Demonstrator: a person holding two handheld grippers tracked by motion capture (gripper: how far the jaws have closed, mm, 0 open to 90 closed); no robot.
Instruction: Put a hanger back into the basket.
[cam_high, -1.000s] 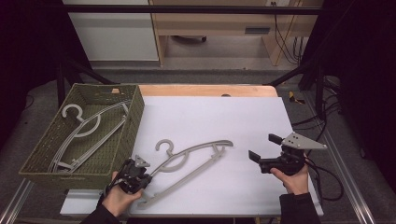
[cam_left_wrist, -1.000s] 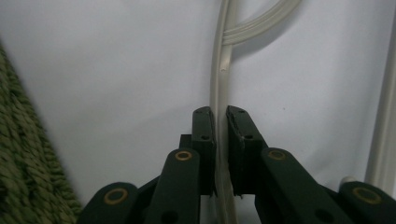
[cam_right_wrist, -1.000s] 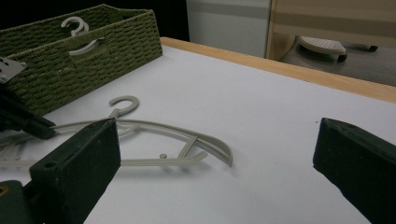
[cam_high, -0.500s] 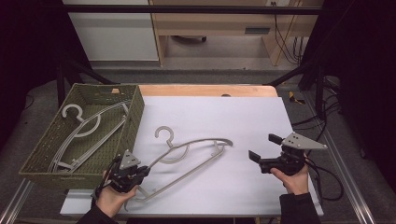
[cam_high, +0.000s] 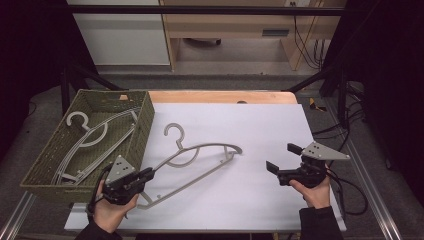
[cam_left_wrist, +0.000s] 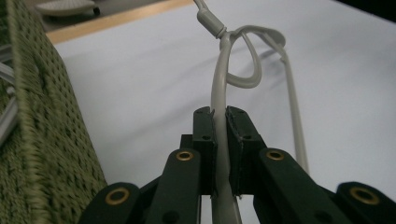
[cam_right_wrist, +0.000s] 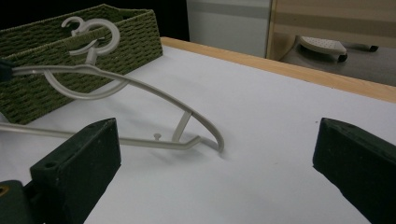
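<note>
Hanger on table: grey plastic hanger is lying on the white table, hook pointing toward the far side, near end sitting in the left claw; far tip is touching the table in the right claw view.
Left claw: left claw is clamping the hanger's arm near its lower end; in the left claw view both jaws are pressing tight on the grey bar w/ no gap showing.
Left hand: hand is gripping the claw body at the near-left edge of the table, just beside the basket.
Right claw: right claw is sitting released, jaws standing wide apart; in the right claw view nothing is lying between them. It's hovering at the table's right side, well apart from the hanger.
Right hand: hand is holding it from the near edge.
Basket: woven green basket is standing at the table's left, holding more grey hangers; exact count can't tell.
</note>
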